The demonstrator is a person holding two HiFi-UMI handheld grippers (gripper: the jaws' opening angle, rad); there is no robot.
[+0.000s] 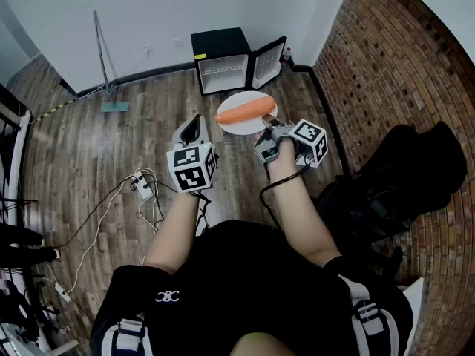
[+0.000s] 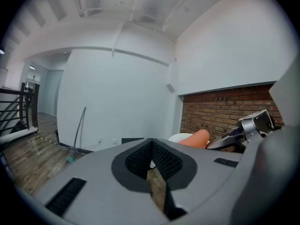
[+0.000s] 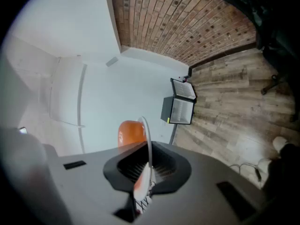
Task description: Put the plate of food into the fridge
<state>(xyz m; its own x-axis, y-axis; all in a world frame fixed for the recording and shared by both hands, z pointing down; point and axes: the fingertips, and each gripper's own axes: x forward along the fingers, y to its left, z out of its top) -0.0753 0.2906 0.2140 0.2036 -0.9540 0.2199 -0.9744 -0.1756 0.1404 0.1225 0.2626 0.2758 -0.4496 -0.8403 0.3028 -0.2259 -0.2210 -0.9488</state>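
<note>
Plate [image 1: 236,124], judged stiff and breakable, is clamped by its rim in the right tool [image 1: 266,130]; left tool [image 1: 194,123] closed, empty.

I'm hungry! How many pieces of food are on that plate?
1: an orange piece of food lies across the plate, held at its rim by the right hand-held gripper. Nothing else shows there.

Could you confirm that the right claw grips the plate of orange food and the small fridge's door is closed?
The fridge door is open, not closed, as the head view shows; the right claw does grip the plate of orange food.
</note>
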